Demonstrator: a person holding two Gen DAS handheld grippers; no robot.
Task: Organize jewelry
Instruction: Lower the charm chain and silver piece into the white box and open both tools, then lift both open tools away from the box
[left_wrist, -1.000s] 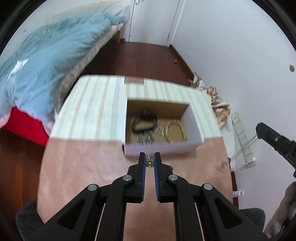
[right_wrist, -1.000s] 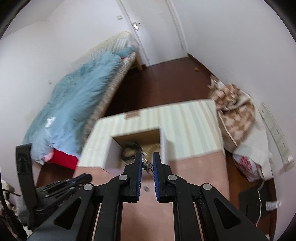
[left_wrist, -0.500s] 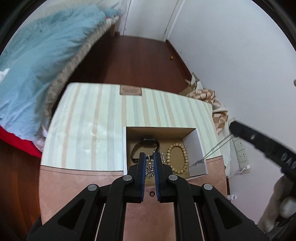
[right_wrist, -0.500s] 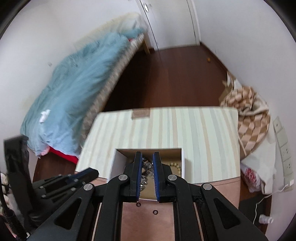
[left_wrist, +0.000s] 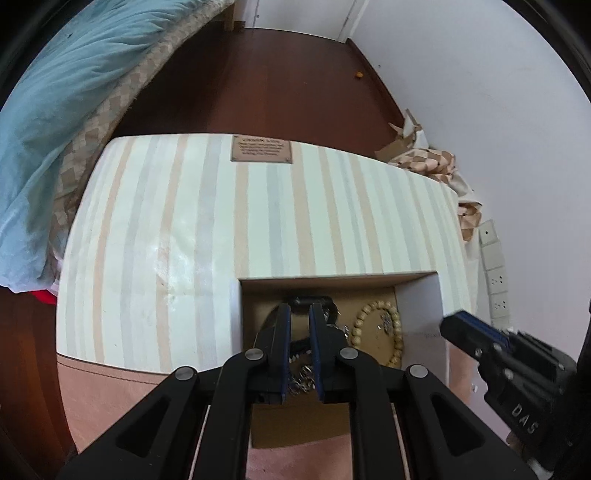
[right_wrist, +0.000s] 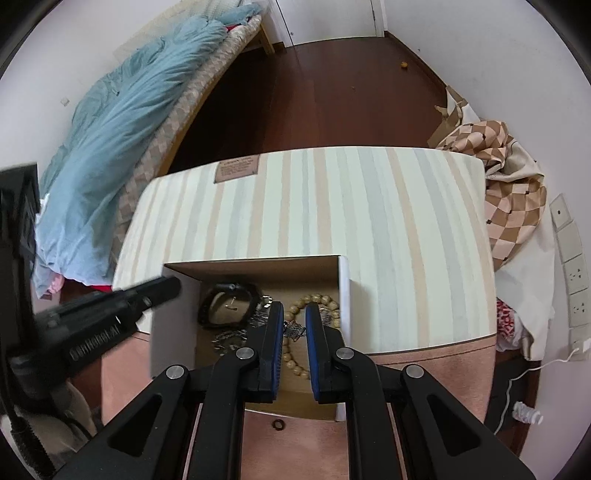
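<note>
A white-walled cardboard box (left_wrist: 236, 314) (right_wrist: 344, 295) stands on the striped table cover (left_wrist: 258, 221). It holds a black watch band (left_wrist: 325, 302) (right_wrist: 205, 310), a wooden bead bracelet (left_wrist: 397, 343) (right_wrist: 314, 298) and a silver chain (left_wrist: 301, 380) (right_wrist: 229, 338). My left gripper (left_wrist: 300, 308) hangs over the box's left half. Its jaws are opening: nothing is pinched at their tips, and the chain shows through the gap, low in the box. Over the right half, my right gripper (right_wrist: 294, 308) is shut on the chain's other end (right_wrist: 291, 328).
A small dark ring (right_wrist: 277, 425) lies on the pink cloth (right_wrist: 424, 369) in front of the box. A bed with a blue duvet (right_wrist: 129, 129) stands at the left. A checked cloth (right_wrist: 509, 166) and wall sockets (right_wrist: 576, 273) are at the right, with dark wood floor (left_wrist: 258, 74) beyond.
Both grippers have travelled forward and down from in front of the box to over its inside. The chain came with them and now rests partly on the box floor.
</note>
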